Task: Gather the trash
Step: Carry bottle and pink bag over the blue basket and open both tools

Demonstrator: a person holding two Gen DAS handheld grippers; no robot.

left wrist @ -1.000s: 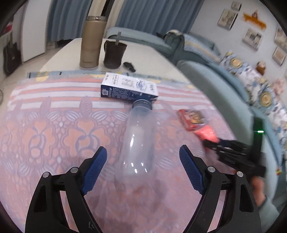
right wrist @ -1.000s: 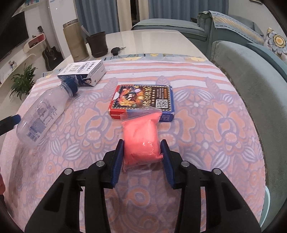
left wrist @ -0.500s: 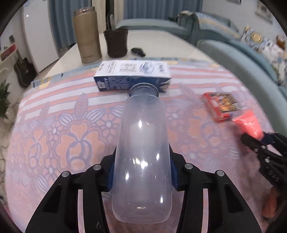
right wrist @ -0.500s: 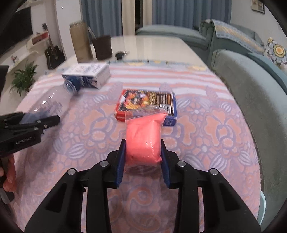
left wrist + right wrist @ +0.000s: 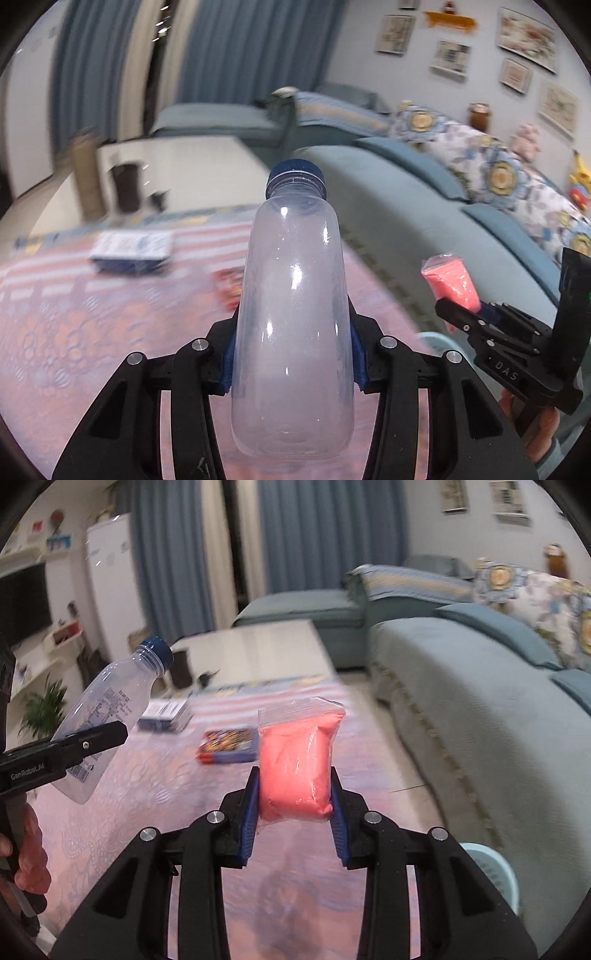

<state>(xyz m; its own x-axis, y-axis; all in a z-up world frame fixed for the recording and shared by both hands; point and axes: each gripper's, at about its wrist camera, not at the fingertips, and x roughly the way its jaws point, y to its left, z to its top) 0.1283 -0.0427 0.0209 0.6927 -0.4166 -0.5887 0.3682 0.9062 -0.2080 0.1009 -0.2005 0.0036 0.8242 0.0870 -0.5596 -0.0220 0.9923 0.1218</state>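
Trash is up off the worktop in both hands: the left claw pinches an empty plastic bottle round its body, cap pointing away, and the right claw is closed narrow on a pink-filled bag. It looks like the carry step; next both need steering over the pale blue bin at lower right before either is released.

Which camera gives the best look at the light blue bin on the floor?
The right wrist view: the light blue bin shows its rim and ribbed inside at lower right, beside the right gripper holding the pink bag. The left wrist view shows only a pale sliver behind the fingers.
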